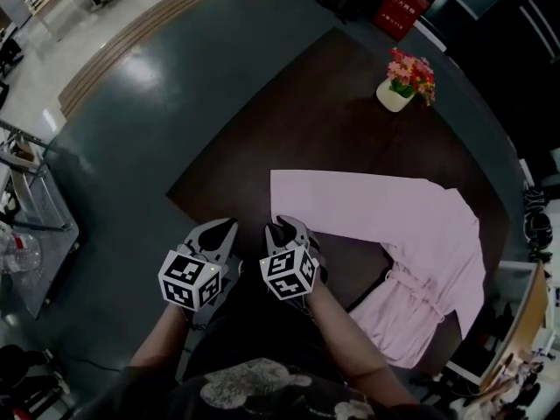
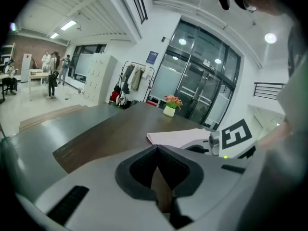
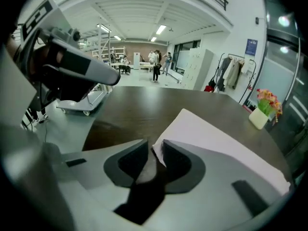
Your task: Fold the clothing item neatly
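One sleeve (image 1: 341,204) of the pink robe (image 1: 437,269) stretches leftward.

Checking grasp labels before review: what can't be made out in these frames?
- Head view: the right gripper covers the near corner of the pink garment.
- Right gripper view: that corner sits at the open jaw gap; pad contact cannot be told.
- Left gripper view: the right gripper's marker cube hides the garment's far part.
- Left gripper view: background people are too small to describe.
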Motion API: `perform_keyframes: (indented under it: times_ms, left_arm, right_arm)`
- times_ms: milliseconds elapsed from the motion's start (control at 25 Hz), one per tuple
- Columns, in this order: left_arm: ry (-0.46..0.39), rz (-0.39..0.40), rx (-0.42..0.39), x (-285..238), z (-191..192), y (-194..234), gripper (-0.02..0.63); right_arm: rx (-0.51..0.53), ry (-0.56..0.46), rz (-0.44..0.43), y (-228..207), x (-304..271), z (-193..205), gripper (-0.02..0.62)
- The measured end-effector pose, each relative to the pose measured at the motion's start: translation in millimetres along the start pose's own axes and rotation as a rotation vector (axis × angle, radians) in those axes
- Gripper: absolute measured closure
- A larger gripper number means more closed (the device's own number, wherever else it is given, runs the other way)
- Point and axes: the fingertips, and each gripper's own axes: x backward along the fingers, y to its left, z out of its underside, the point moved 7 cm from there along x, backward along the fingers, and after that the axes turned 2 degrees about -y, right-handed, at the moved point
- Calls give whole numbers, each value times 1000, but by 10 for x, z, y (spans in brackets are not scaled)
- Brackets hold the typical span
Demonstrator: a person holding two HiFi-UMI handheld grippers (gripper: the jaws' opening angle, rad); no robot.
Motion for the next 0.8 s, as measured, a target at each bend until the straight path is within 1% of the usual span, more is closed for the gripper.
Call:
perform_keyframes:
  times_ms: [200,240,280,320,440,600,800]
  left_arm:
    - [35,44,26,-90,10,157,595]
    - [45,52,31,-107,21,174,595]
    - [55,59,33,-126,31,185,595]
    - [65,67,33,-147,37,194,595]
    - [92,96,18,-214,21,212,595]
    - [118,139,-18,-327,-5,123,595]
    - [101,170,-56,-471,-149,-97,595]
  right_arm:
    - [-63,40,-4,8,-37,-54,516]
    - [-77,44,-7,3,-39,-61,523]
    - [-91,48,-9,-10,-39,-68,558]
    - [-106,53,-12,-29,-36,-79,574]
    - [-163,59,-13,-76,28,-155,580]
    - [-240,8,22,-182,271,-226,580]
    - [-334,-101,55,-544,687,-249,580]
